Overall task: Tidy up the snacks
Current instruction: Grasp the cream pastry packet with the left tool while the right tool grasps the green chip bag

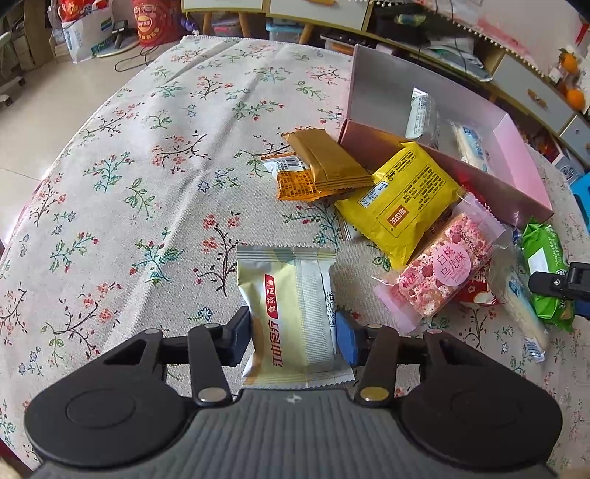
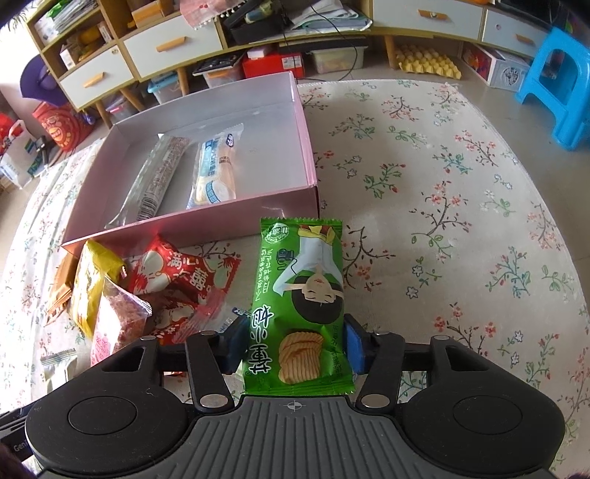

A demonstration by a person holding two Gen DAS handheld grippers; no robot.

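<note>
My left gripper (image 1: 293,331) is shut on a pale yellow and silver snack packet (image 1: 291,302), gripped at its sides just over the floral tablecloth (image 1: 129,184). My right gripper (image 2: 295,342) is shut on a green chip packet (image 2: 300,280) in front of the pink box (image 2: 221,221). Inside the box lie a silver packet (image 2: 158,177) and a white-and-blue packet (image 2: 215,173). A pile of loose snacks sits beside the box: a yellow packet (image 1: 402,199), a gold packet (image 1: 328,162), a pink packet (image 1: 438,269) and red packets (image 2: 180,272).
The round table drops off to the floor on all sides. A blue stool (image 2: 556,84) stands at the far right. Low cabinets (image 2: 169,48) and storage bins line the wall behind the box. Bags (image 1: 84,33) stand on the floor beyond the table's far edge.
</note>
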